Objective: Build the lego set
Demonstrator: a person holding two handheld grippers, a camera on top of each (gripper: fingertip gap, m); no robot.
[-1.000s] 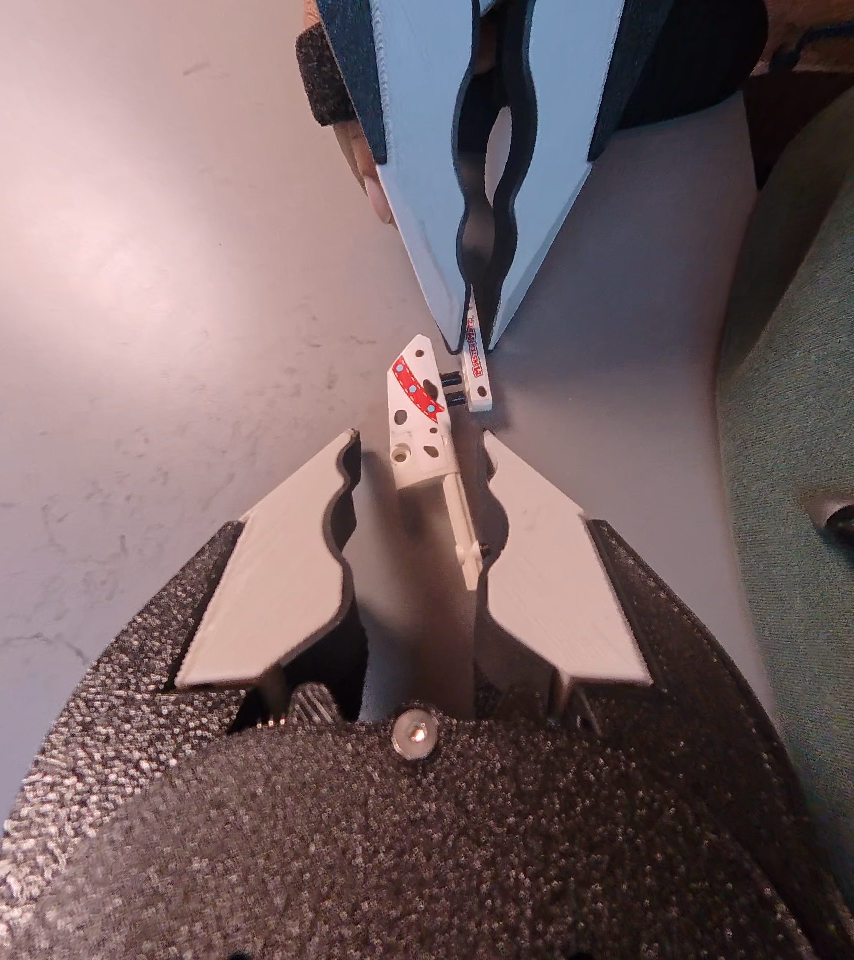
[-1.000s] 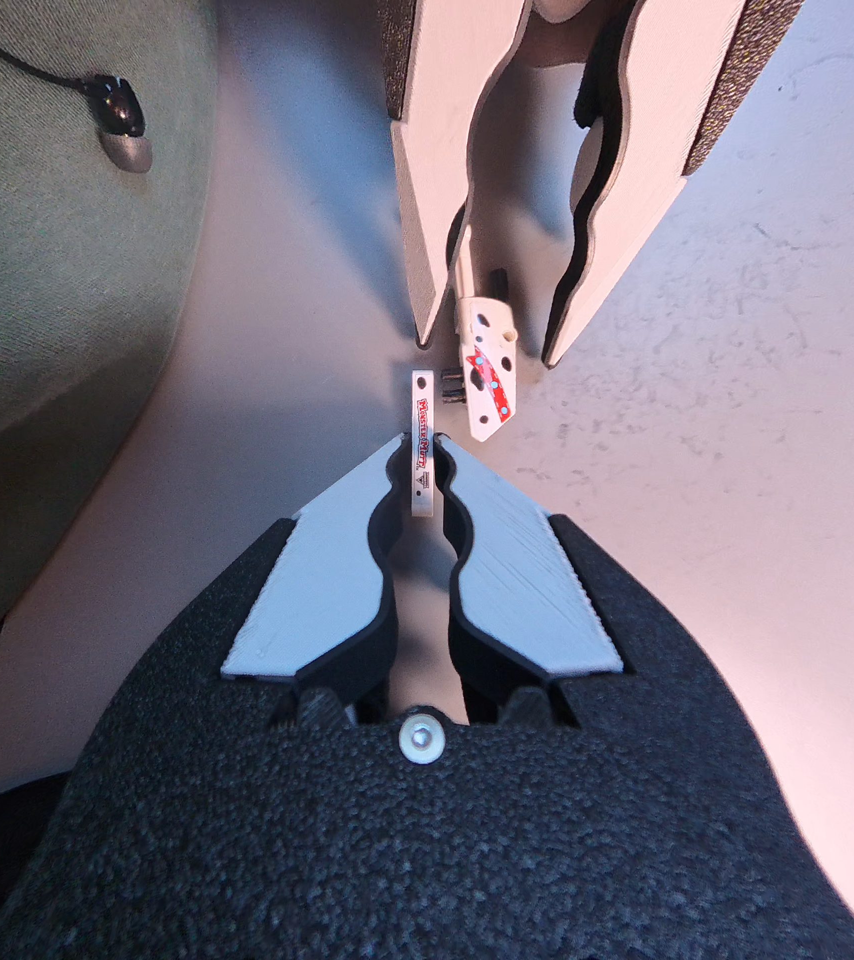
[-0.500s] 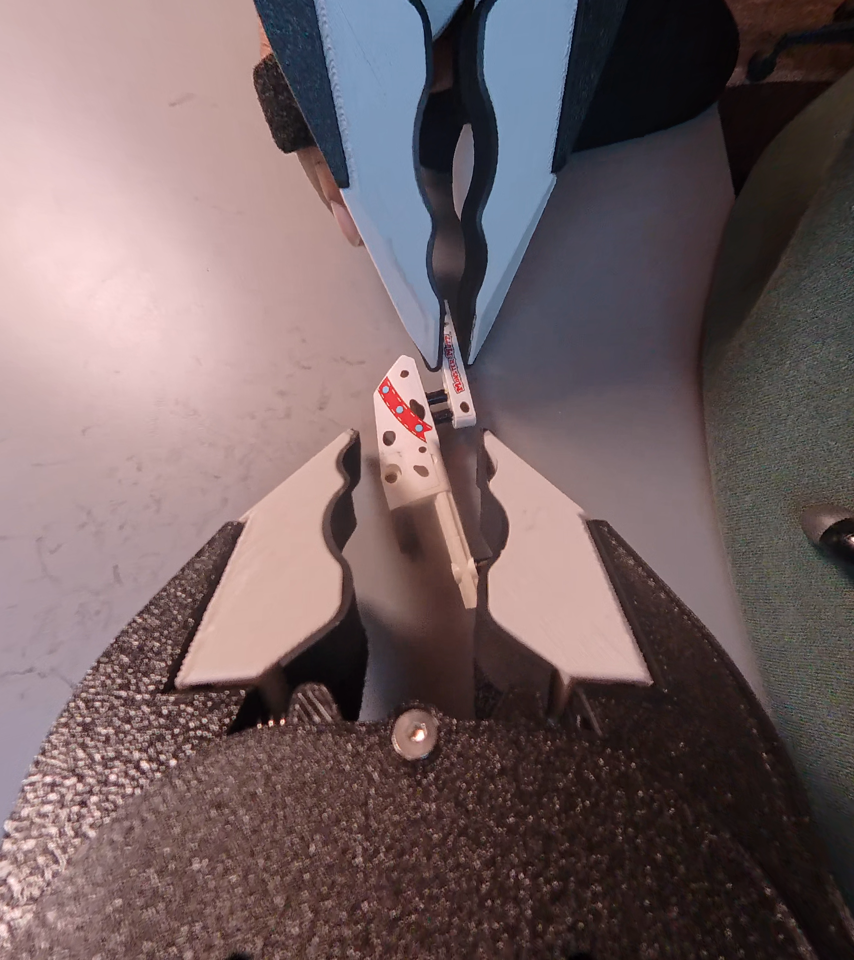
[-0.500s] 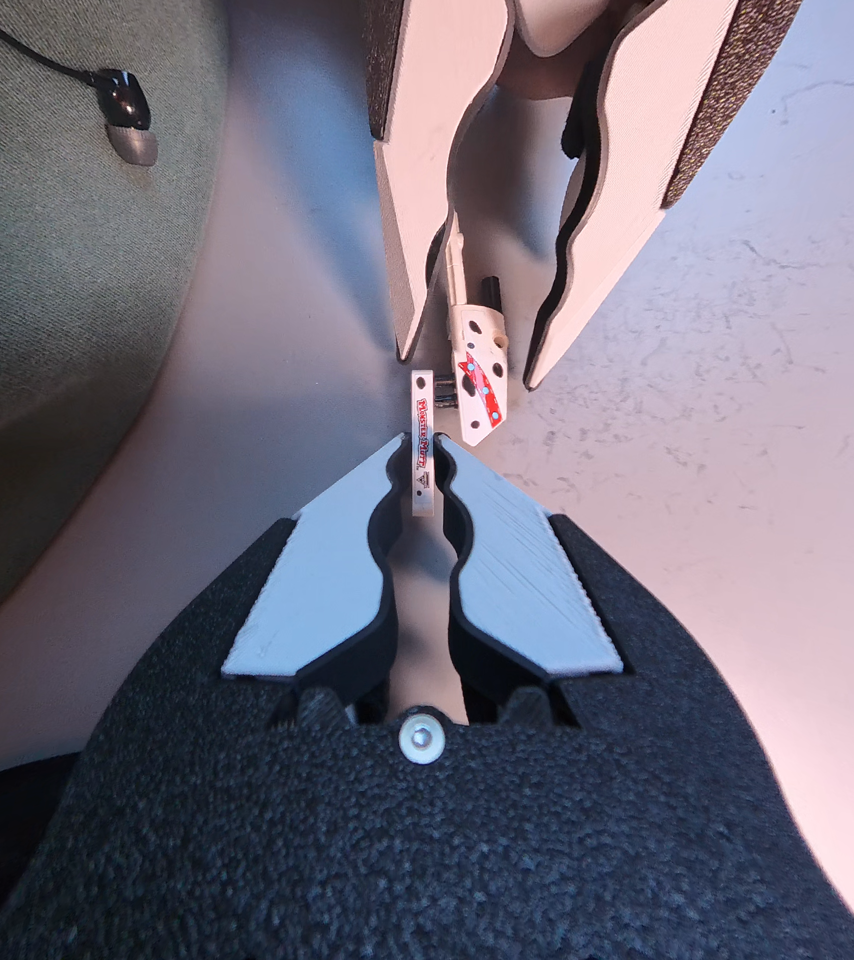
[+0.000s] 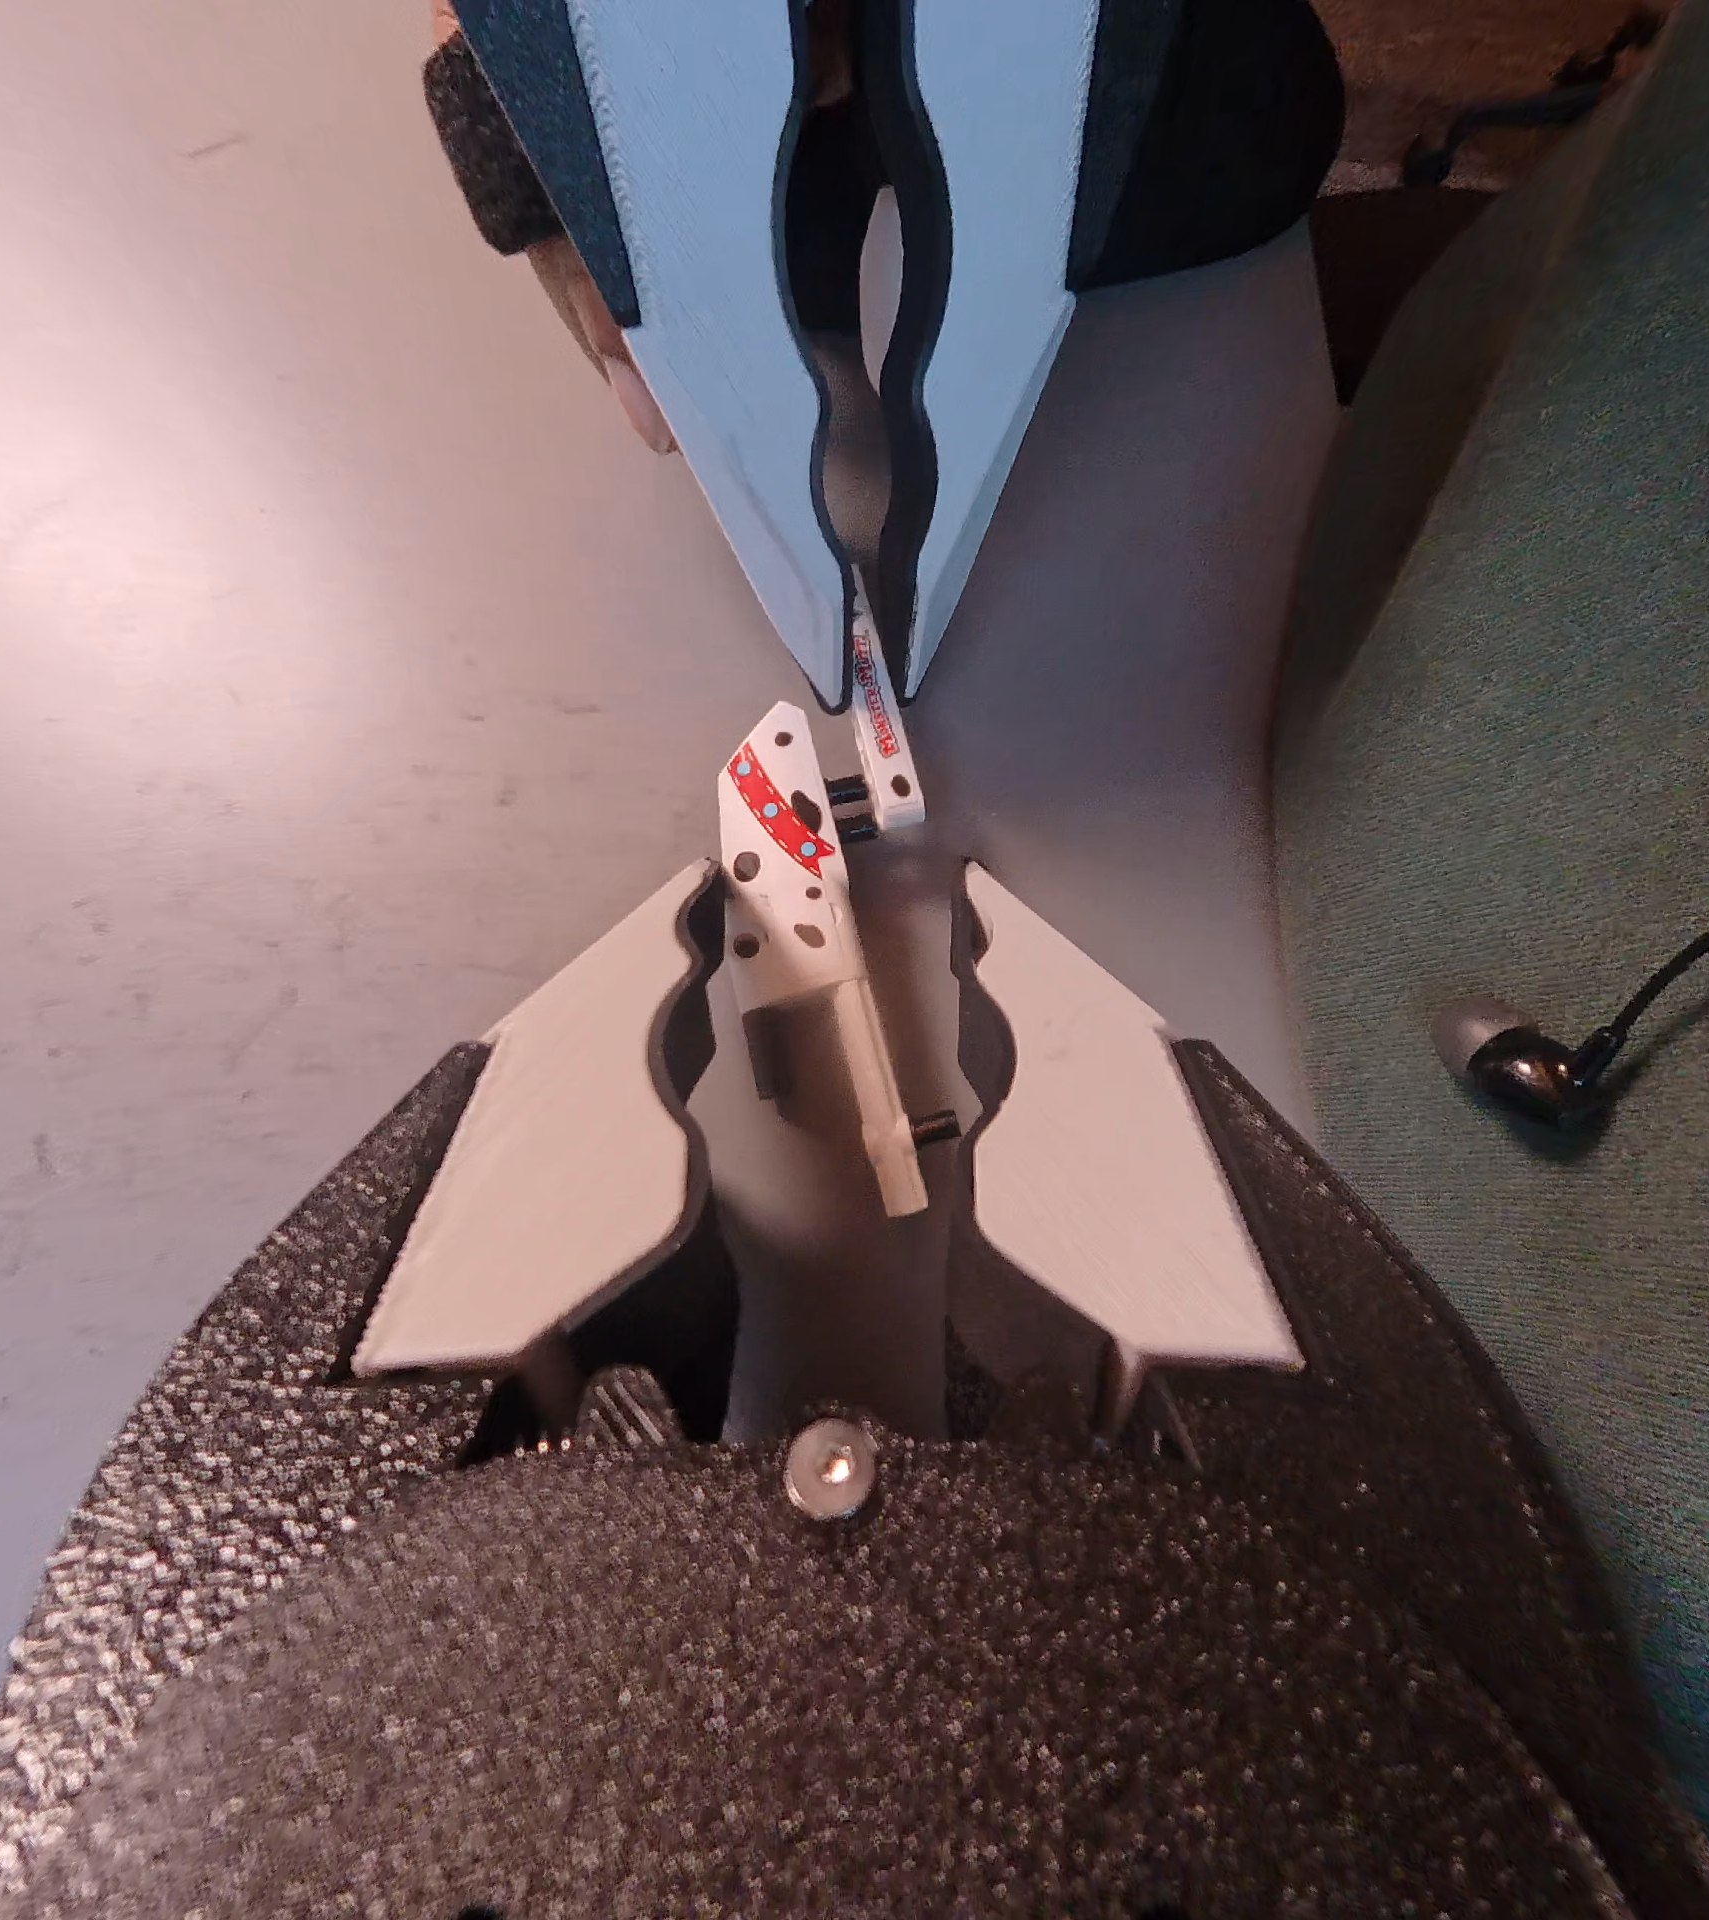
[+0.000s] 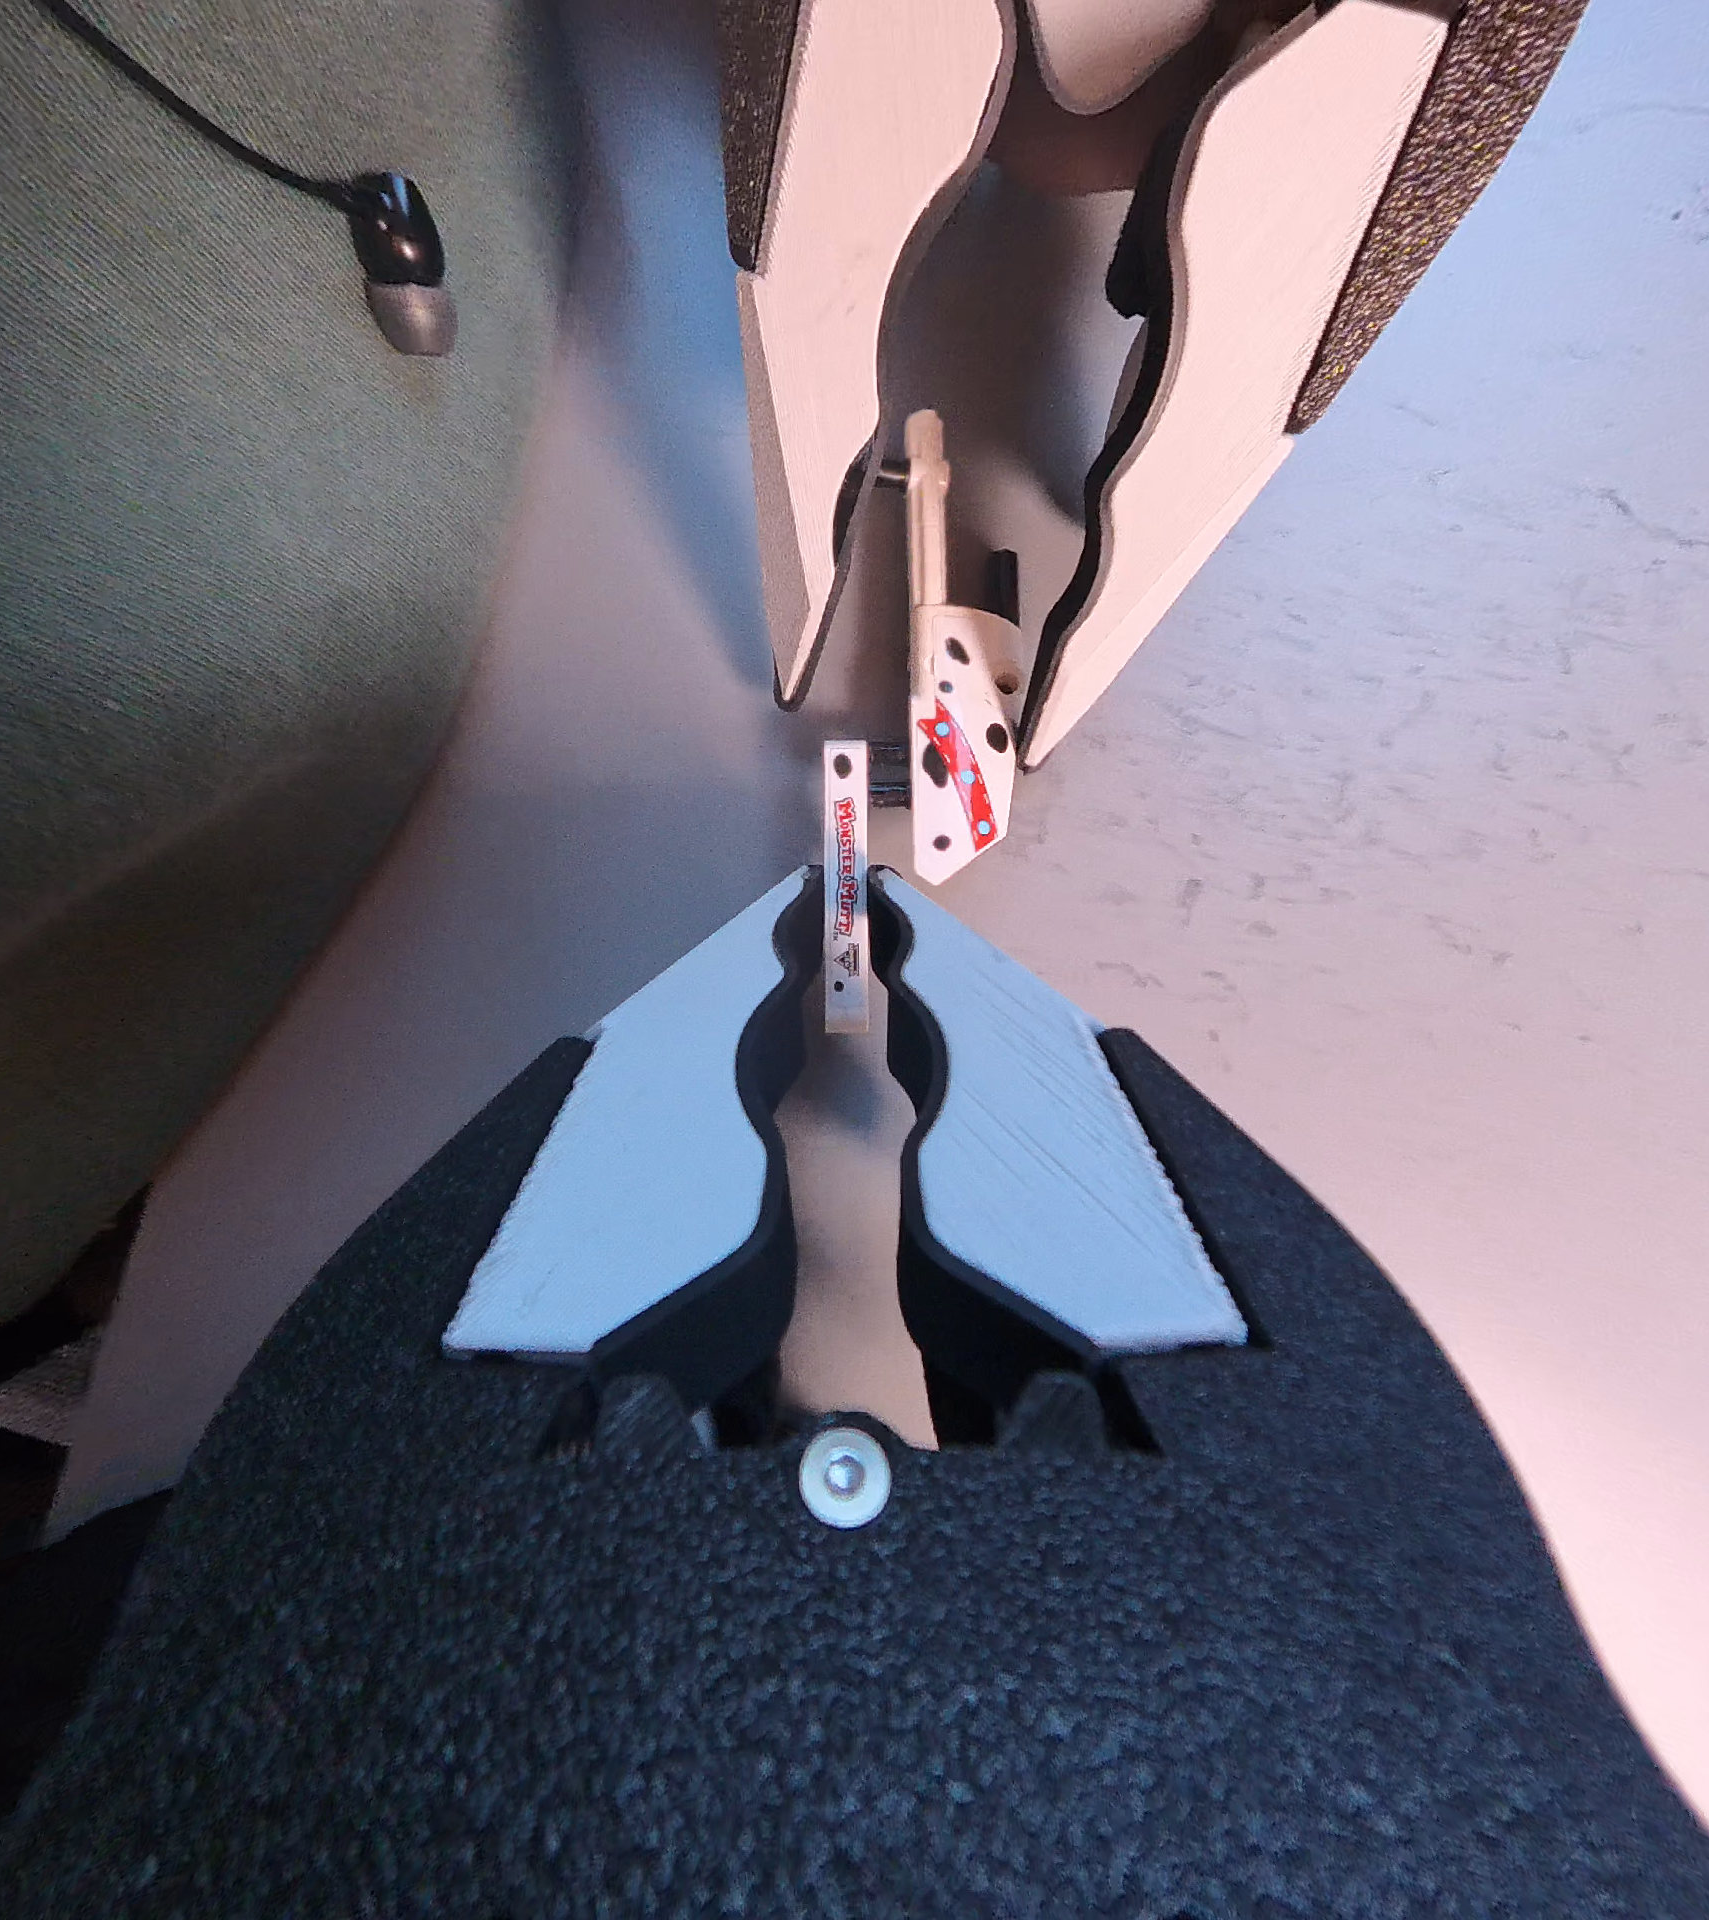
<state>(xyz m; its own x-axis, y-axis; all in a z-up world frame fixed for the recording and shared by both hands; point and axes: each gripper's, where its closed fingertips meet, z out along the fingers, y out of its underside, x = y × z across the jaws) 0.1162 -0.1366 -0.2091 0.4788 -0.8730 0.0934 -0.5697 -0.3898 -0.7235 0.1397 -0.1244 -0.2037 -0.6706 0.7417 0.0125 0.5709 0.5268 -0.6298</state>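
Spotted white panel (image 5: 777, 883) slid toward left tongs' (image 5: 834, 883) left finger; tongs gaped, panel loose between. Right tongs (image 6: 845, 883) pinched printed white beam (image 6: 847, 883), black pins (image 5: 852, 808) joining both above worktop (image 5: 206, 623).

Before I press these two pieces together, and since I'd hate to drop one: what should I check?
1. Right gripper shut on the stickered white beam: ok.
2. Two black pins bridge the beam and the spotted white panel: ok.
3. Pins fully seated: not ok, a gap shows between the pieces.
4. Left gripper clamps the panel: cannot tell, its fingers stand wide apart.
5. Earbud lies off to the side of the work: ok.
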